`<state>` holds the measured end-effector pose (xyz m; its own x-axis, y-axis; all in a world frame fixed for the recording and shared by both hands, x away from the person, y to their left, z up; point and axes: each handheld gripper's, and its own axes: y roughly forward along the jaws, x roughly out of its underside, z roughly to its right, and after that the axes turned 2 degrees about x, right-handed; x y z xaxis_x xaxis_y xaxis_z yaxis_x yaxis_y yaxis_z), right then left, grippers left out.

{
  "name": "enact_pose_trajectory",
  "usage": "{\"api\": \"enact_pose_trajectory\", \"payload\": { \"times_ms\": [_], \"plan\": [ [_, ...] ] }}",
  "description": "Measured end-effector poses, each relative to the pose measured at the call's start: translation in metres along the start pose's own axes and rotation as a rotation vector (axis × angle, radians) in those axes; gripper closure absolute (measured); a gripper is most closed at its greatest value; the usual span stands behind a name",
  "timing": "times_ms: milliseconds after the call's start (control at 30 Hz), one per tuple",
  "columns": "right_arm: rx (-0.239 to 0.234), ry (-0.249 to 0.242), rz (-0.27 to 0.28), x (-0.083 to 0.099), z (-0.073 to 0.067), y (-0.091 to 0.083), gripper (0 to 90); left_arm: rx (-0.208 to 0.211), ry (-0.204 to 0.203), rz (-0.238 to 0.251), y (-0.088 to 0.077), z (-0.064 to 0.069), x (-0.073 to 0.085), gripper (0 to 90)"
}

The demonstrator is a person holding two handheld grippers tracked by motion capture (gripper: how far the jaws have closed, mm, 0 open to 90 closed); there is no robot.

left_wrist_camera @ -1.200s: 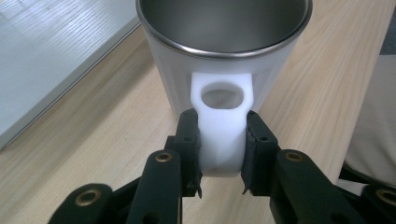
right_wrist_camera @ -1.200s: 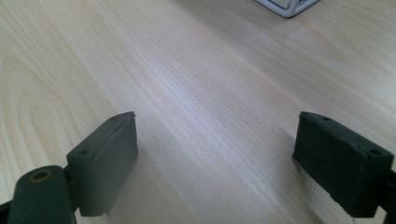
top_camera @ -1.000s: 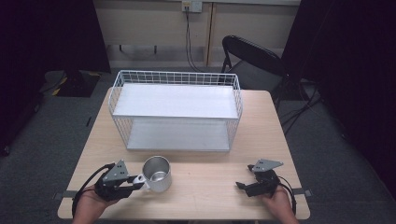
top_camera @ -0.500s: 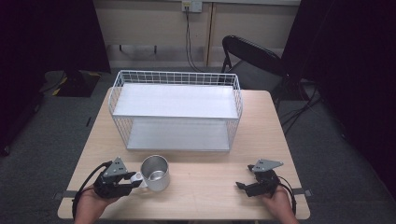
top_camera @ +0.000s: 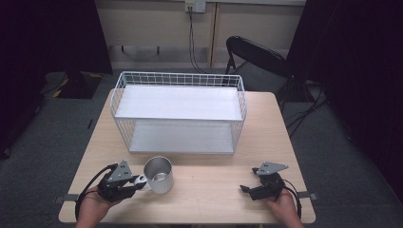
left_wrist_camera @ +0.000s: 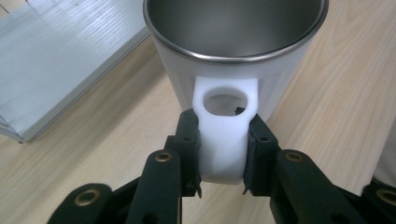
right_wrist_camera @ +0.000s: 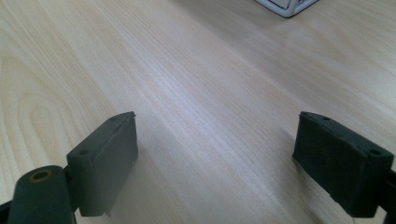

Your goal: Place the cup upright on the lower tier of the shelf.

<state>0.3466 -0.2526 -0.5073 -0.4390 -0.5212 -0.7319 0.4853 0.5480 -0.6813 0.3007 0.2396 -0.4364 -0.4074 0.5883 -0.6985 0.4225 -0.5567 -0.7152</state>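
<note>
On the pale wooden table (top_camera: 209,190), ahead of both grippers, stands a white wire rack (top_camera: 179,111). The left gripper (left_wrist_camera: 223,154) pinches the white handle (left_wrist_camera: 225,135) of the steel mug (top_camera: 158,174) directly before it, likely for lifting. The right gripper (right_wrist_camera: 215,158) rests wide open, empty, well apart from the mug.

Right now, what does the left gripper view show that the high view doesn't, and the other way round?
Left gripper view: the left claw has both pads pressed on the mug's white handle, and the steel inside wall of the mug is plain. High view: the whole white wire rack, the right claw resting apart on the table, and a black chair behind. Both: the mug, the wooden table, the rack's lower shelf.
</note>
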Motion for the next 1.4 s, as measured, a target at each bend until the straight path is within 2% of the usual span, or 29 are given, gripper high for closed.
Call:
{"api": "enact_pose_trajectory", "payload": {
  "times_ms": [100, 467, 567, 867, 967, 1400],
  "plan": [
    [0.0, 0.0, 0.0, 0.0, 0.0, 0.0, 12.7, -0.005, 0.003, 0.001, -0.001, 0.001, -0.001, 71.8],
    [0.0, 0.0, 0.0, 0.0, 0.0, 0.0, 12.8, -0.007, -0.049, 0.032, -0.007, -0.002, -0.002, 71.9],
    [0.0, 0.0, 0.0, 0.0, 0.0, 0.0, 12.7, -0.024, -0.065, 0.046, -0.008, -0.003, -0.002, 71.9],
    [0.0, 0.0, 0.0, 0.0, 0.0, 0.0, 12.7, -0.062, -0.075, 0.075, -0.012, -0.005, -0.002, 72.0],
    [0.0, 0.0, 0.0, 0.0, 0.0, 0.0, 12.7, -0.087, -0.081, 0.091, -0.013, -0.004, -0.003, 72.0],
    [0.0, 0.0, 0.0, 0.0, 0.0, 0.0, 12.7, -0.133, -0.101, 0.121, -0.015, -0.007, -0.006, 72.0]
  ]
}}
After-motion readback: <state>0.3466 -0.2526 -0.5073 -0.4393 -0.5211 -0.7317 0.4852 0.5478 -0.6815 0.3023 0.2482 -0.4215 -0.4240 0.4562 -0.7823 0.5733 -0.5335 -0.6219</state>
